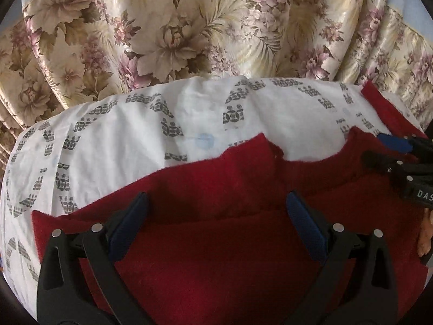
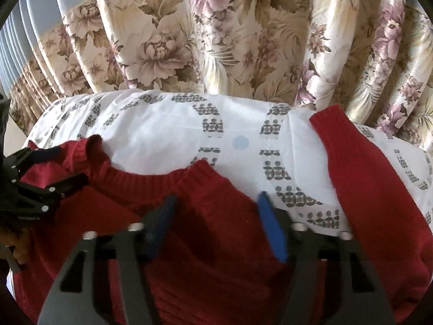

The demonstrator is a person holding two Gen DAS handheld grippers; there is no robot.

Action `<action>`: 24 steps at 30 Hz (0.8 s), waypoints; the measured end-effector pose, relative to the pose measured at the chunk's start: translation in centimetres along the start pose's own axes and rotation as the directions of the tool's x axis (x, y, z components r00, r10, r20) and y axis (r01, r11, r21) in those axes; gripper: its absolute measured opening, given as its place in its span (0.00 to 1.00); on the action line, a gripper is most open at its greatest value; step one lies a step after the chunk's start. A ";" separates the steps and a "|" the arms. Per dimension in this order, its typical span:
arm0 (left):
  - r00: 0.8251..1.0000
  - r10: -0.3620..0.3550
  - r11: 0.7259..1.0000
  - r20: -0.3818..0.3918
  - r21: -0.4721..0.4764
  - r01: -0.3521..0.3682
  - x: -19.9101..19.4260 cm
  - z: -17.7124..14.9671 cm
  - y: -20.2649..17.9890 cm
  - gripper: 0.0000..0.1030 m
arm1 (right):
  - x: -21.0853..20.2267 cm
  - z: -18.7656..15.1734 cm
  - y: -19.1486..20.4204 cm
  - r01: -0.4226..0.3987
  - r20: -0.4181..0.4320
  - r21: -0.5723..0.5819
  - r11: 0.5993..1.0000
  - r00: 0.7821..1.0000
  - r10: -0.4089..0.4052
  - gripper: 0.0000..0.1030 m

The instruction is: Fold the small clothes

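Left wrist view looks forward between the left tool (image 1: pixel 216 211) fingers, close above the red sweater (image 1: pixel 216 257), facing the floral curtain (image 1: pixel 176 32). Right wrist view does likewise from the right tool (image 2: pixel 216 211). Both share the sweater, the white patterned cloth (image 1: pixel 121 130) ahead and the curtain; each sees the other tool at its edge.

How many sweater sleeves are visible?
1 clearly: the red sweater has a sleeve stretched out on the patterned sheet. The other may be folded under.
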State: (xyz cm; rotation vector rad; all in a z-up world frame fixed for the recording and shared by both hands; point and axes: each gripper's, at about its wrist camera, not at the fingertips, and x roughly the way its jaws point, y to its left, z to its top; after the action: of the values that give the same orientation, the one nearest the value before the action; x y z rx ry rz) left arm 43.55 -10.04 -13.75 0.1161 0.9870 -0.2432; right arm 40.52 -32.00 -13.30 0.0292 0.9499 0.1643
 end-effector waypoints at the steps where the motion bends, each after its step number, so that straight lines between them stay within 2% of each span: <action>1: 1.000 0.004 1.000 -0.001 0.003 -0.004 0.1 0.1 -0.1 0.95 | -0.1 0.0 0.0 -0.009 0.006 -0.001 1.000 1.000 0.009 0.33; 2: 1.000 0.010 1.000 0.002 0.013 -0.010 0.1 0.1 -0.4 0.90 | -0.2 0.0 0.0 -0.018 0.006 -0.006 1.000 1.000 0.018 0.25; 3: 1.000 0.011 1.000 0.007 0.021 -0.011 0.0 0.1 -0.5 0.87 | -0.1 0.2 0.2 -0.018 0.006 -0.013 1.000 1.000 0.018 0.23; 4: 1.000 0.010 0.999 0.012 0.030 -0.010 -0.1 0.1 -0.7 0.79 | -0.1 0.2 0.3 -0.016 0.007 -0.022 1.000 1.000 0.016 0.20; 5: 1.000 0.007 0.999 0.018 0.038 -0.008 -0.3 0.2 -0.9 0.63 | -0.2 0.2 0.4 -0.016 0.011 -0.027 1.000 1.000 0.016 0.15; 6: 1.000 0.012 0.999 0.022 0.041 -0.012 -0.5 0.4 -1.0 0.53 | -0.2 0.4 0.5 -0.018 0.016 -0.027 0.999 1.000 0.019 0.13; 7: 0.999 0.028 0.999 0.027 0.046 -0.029 -0.7 0.5 -1.0 0.29 | -0.4 0.4 0.5 -0.022 0.025 -0.025 0.999 0.999 0.022 0.11; 8: 0.999 0.029 0.998 0.026 0.051 -0.030 -0.8 0.7 -1.0 0.21 | -0.6 0.6 0.5 -0.022 0.036 -0.024 0.999 0.999 0.023 0.10; 9: 0.999 0.024 0.998 0.027 0.050 -0.025 -0.9 0.8 -0.9 0.18 | -0.9 0.7 0.5 -0.022 0.053 -0.026 0.999 0.998 0.024 0.10; 12: 0.998 0.036 0.998 0.054 0.040 -0.039 -1.6 0.9 -0.5 0.16 | -1.9 1.6 1.1 -0.017 0.103 -0.047 0.999 0.994 0.021 0.09; 17: 0.986 0.074 0.996 0.146 -0.054 -0.067 -3.4 1.6 0.7 0.16 | -2.9 3.2 1.7 0.002 0.184 -0.069 0.998 0.983 0.011 0.09; 19: 0.982 0.096 0.993 0.161 -0.078 -0.085 -3.4 1.9 1.0 0.18 | -2.4 3.8 1.7 0.010 0.188 -0.071 0.997 0.982 0.004 0.09; 21: 0.984 0.112 0.992 0.135 -0.081 -0.101 -2.3 2.1 1.0 0.20 | -1.1 4.1 1.8 0.020 0.152 -0.070 0.997 0.988 -0.010 0.10; 22: 0.986 0.115 0.991 0.117 -0.076 -0.107 -1.7 2.0 0.9 0.23 | -0.2 4.1 1.7 0.026 0.119 -0.065 0.998 0.993 -0.018 0.13; 23: 0.988 0.124 0.991 0.088 -0.062 -0.119 -0.8 1.8 0.7 0.36 | 0.2 4.0 1.8 0.034 0.104 -0.063 0.997 0.994 -0.028 0.22; 24: 0.988 0.136 0.990 0.078 -0.054 -0.132 -0.6 1.6 0.6 0.43 | 0.2 3.8 1.6 0.051 0.111 -0.054 0.997 0.993 -0.045 0.26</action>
State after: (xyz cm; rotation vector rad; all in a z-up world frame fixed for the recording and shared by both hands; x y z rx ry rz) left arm 44.75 -9.67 -12.38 0.1260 0.8998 -0.0999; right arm 43.54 -30.26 -11.04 -0.0370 0.8349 0.1439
